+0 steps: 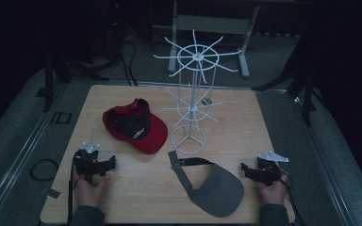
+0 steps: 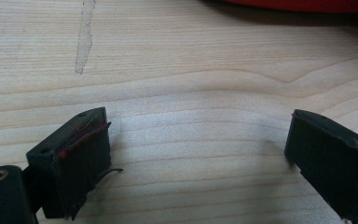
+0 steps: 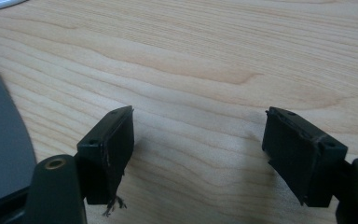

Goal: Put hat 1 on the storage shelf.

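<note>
A red cap with a black lining (image 1: pixel 135 125) lies upside down at the table's left middle; its red edge (image 2: pixel 307 4) shows at the top of the left gripper view. A grey visor (image 1: pixel 212 183) lies near the front, right of centre, and its brim (image 3: pixel 0 144) fills the left side of the right gripper view. A white wire rack (image 1: pixel 192 101) stands behind them. My left gripper (image 1: pixel 104 165) rests on the table at the front left, open over bare wood (image 2: pixel 196 154). My right gripper (image 1: pixel 249 170) rests at the front right, open and empty (image 3: pixel 198 154), just right of the visor.
The wooden table (image 1: pixel 122 193) sits on a grey surface with dark surroundings. A white frame (image 1: pixel 212 23) stands behind the table. A black cable loop (image 1: pixel 43 168) lies left of the table. Bare wood stretches between the two grippers.
</note>
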The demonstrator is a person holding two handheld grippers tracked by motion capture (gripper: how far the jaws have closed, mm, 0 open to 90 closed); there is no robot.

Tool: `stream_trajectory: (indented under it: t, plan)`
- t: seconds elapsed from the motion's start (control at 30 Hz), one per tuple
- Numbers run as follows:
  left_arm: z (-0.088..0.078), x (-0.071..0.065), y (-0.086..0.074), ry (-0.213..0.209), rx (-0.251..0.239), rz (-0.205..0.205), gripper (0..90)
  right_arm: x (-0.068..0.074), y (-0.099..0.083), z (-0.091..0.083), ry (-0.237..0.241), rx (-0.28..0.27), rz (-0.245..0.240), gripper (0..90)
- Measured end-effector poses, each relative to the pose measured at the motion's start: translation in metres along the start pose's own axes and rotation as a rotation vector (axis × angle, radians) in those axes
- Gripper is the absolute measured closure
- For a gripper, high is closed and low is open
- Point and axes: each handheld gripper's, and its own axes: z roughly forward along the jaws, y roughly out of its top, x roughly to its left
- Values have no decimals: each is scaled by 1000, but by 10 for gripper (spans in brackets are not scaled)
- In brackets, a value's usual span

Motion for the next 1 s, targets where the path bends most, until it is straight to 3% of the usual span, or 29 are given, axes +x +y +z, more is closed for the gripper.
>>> stream_trajectory:
  t: [0.37,0.47,0.5,0.57,0.67,0.73,0.8,0.97,1.0]
  plan:
    - [0,0,0,1,-2,-2,69,0,0,0,1,0,-1,248]
    - [-1,1,2,-22,20,20,78,0,0,0,1,1,-2,248]
    - [-1,1,2,-22,20,20,99,0,0,0,1,1,-2,248]
    - [-8,4,8,-51,82,59,206,0,0,0,1,1,-2,248]
    - [-11,7,12,-72,114,83,329,0,0,0,1,0,-3,248]
    - [-14,10,14,-88,123,55,506,0,0,0,1,1,-2,247]
    - [-17,14,14,-138,109,6,570,0,0,0,1,1,-2,247]
    - [-28,5,16,-166,63,27,586,0,0,0,1,1,-2,247]
    - [-32,-3,20,-193,65,30,588,0,0,0,1,1,-2,247]
